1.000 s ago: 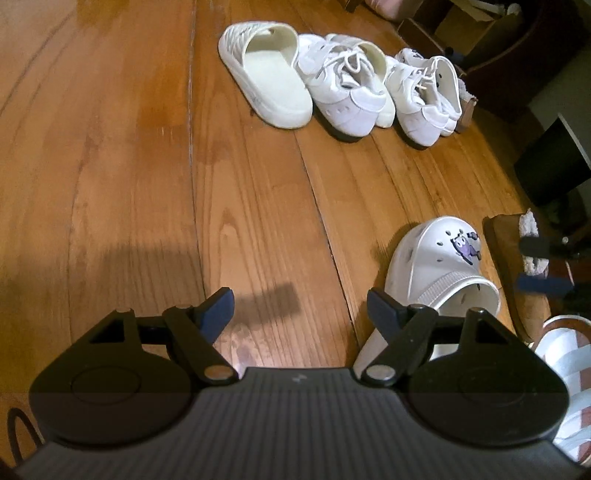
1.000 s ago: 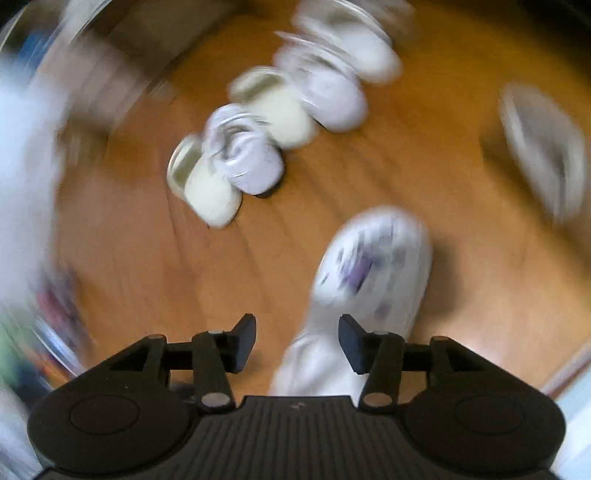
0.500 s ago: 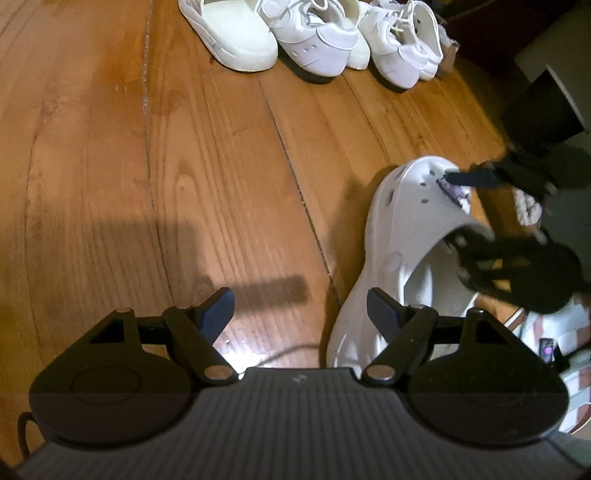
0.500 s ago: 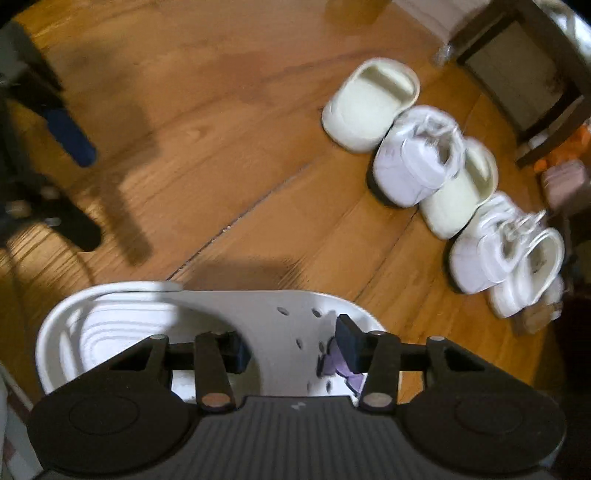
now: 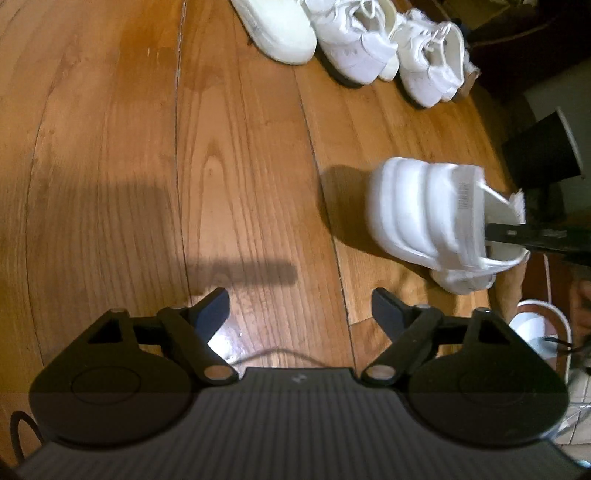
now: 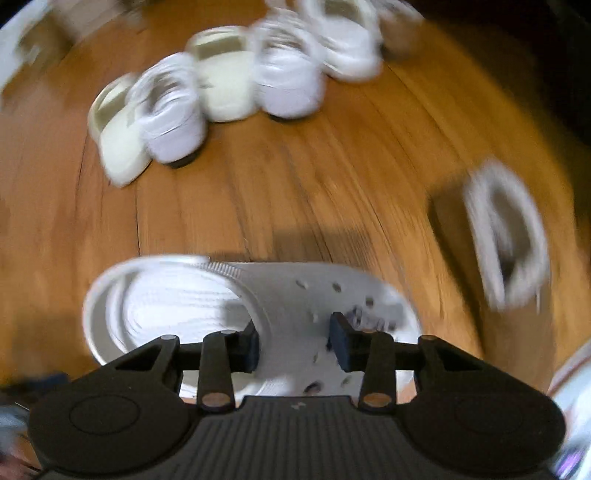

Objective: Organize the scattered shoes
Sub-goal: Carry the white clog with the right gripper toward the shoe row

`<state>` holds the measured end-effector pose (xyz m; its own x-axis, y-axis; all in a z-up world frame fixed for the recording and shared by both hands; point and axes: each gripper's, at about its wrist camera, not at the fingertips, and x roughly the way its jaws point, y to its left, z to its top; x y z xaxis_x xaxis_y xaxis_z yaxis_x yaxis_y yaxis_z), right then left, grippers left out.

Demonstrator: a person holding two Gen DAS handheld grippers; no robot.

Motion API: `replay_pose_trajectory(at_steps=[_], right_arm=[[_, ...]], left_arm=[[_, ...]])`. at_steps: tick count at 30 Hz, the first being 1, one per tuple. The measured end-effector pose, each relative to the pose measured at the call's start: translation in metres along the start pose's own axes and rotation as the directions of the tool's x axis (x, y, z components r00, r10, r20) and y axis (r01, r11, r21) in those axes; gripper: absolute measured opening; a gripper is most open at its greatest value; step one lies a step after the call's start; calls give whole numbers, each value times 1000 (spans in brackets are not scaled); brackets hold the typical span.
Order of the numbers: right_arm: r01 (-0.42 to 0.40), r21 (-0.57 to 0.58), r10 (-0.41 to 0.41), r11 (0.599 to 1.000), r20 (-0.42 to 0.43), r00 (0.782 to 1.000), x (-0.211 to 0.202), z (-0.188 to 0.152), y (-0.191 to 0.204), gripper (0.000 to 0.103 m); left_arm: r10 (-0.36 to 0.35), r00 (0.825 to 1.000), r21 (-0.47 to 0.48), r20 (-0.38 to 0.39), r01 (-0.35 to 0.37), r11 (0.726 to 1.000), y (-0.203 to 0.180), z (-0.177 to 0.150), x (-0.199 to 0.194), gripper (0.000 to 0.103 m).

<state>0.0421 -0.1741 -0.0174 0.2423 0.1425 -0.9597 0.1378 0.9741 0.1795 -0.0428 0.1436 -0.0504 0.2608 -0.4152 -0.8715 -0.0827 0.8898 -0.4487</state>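
Note:
A white clog (image 5: 424, 214) with small charms hangs tilted off the wooden floor (image 5: 184, 166), its ribbed sole turned toward the left wrist view. My right gripper (image 6: 293, 341) is closing on the clog (image 6: 288, 291): one finger is inside the foot opening, the other presses on the upper. A dark finger of it shows at the clog's mouth (image 5: 517, 234). My left gripper (image 5: 299, 306) hovers over bare floor to the clog's left, its jaws opening with nothing between them. At the far side stands a row of a cream slide (image 5: 280, 26) and white sneakers (image 5: 354, 40).
Another white slipper (image 6: 506, 236) lies alone to the right in the blurred right wrist view. A white-rimmed slipper (image 5: 535, 328) sits at the lower right of the left wrist view. A black object (image 5: 543, 155) stands at the right edge.
The clog, flat on the floor before, is now tipped up with its sole showing, and the right gripper has shut on its upper. The left gripper dipped lower and its jaws widened a little.

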Motion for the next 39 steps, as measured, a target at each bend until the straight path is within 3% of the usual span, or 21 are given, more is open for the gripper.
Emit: replay_pose_trajectory(at_steps=[3,6,9,10,11,13,16,17,18,20,23,28,31,35,39], right_arm=[[-8,140,13,990,-36,999,-6,-4,-20,39],[-32,304,49,952,-50,998,-9,-10,-38,39],[-133,513,169,848,-24,985,-9,-16,-64,38],[-152,548,186,823,-6,983,-9,-17,-69,42],[-149,536,164,831,20,986,-13,-17,-68,58],[-120,429,85,896,99,991,-25,-16,-56,84],[-45,87,21,995,256,966,-38,-14,-32,88],[-7,-43,20,999,306,952,-40,-16,-25,91],[5,-127,35,992,305,952,-37,-16,-21,91],[13,-329,76,944,257,963,-27,-22,-11,92],[54,-475,48,878,199,979,-6,-28,2,92],[16,-517,70,856,146,987,30,-21,7,92],[59,-536,36,842,166,985,40,-22,6,100],[36,-488,42,872,148,988,55,-17,3,98],[90,-452,2,887,199,980,47,-25,3,91]], left_arm=[[11,999,36,-31,-10,999,-8,-4,7,86],[12,999,50,-47,-10,999,-13,-5,11,86],[27,998,62,-59,-23,998,-14,-6,14,86],[32,998,63,-62,-28,998,-14,-5,15,86],[35,997,62,-64,-31,998,-14,-5,15,86],[45,997,59,-66,-41,997,-13,-5,16,86],[50,996,58,-69,-46,997,-10,-6,15,86],[49,996,59,-69,-45,997,-10,-6,15,86],[46,997,61,-69,-42,997,-11,-6,15,86],[40,997,66,-71,-35,997,-13,-6,15,86],[13,997,73,-80,-7,997,-16,-7,17,86],[-24,996,82,-84,31,996,-24,-9,24,86],[-17,996,98,-89,25,995,-28,-10,28,87],[20,993,112,-119,-7,994,-30,-13,37,89],[47,990,119,-132,-31,992,-30,-14,43,89]])
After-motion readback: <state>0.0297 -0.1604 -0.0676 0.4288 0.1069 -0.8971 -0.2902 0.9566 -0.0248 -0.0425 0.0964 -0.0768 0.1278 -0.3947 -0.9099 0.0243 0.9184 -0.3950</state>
